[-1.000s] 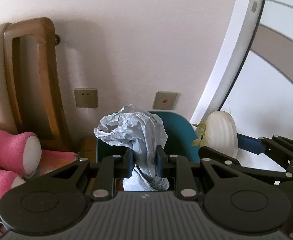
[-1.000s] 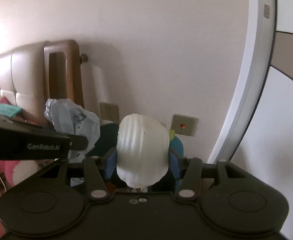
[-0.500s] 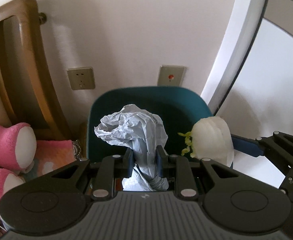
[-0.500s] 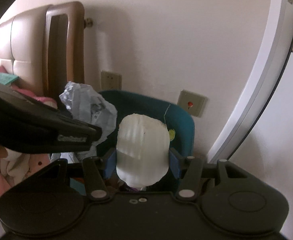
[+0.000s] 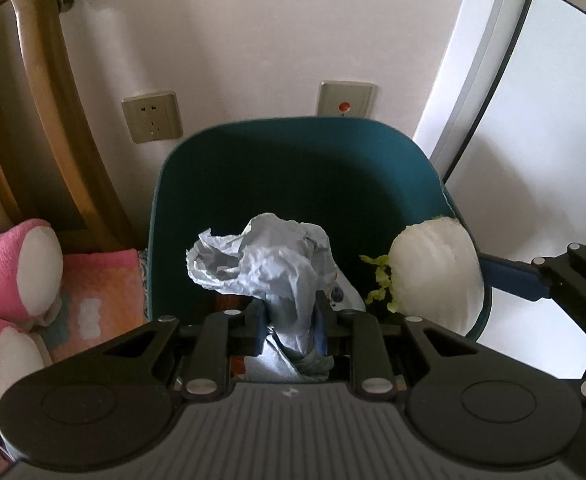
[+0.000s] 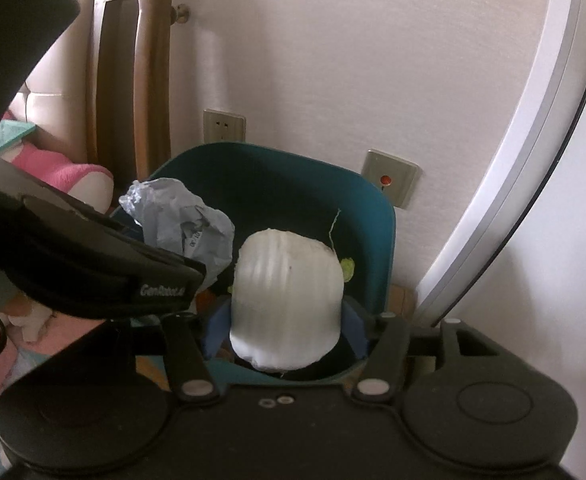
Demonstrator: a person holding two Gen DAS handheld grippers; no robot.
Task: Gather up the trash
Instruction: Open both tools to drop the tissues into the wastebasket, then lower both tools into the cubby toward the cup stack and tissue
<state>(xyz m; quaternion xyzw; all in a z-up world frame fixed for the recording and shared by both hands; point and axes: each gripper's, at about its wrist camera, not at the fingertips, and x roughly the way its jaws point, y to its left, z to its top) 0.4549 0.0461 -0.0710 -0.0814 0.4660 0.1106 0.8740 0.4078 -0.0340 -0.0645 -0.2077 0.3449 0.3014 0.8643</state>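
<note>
A dark teal trash bin (image 5: 293, 148) stands on the floor against the wall; it also shows in the right wrist view (image 6: 377, 216). My left gripper (image 5: 291, 320) is shut on a crumpled pale blue paper (image 5: 269, 264) and holds it over the bin's opening. My right gripper (image 6: 285, 324) is shut on a white ribbed vegetable piece (image 6: 287, 296) with a green leafy edge, also over the bin. The vegetable piece (image 5: 437, 276) shows at the right in the left wrist view, the blue paper (image 6: 181, 224) at the left in the right wrist view.
A wooden bed frame (image 5: 41, 120) and a pink plush toy (image 5: 17, 264) lie left of the bin. A wall socket (image 5: 152, 116) and a switch with a red dot (image 5: 345, 99) sit above it. A white curved door frame (image 5: 481, 64) stands to the right.
Both grippers have moved forward and tilted down over the bin, which now fills much more of each view. Both still hold their items.
</note>
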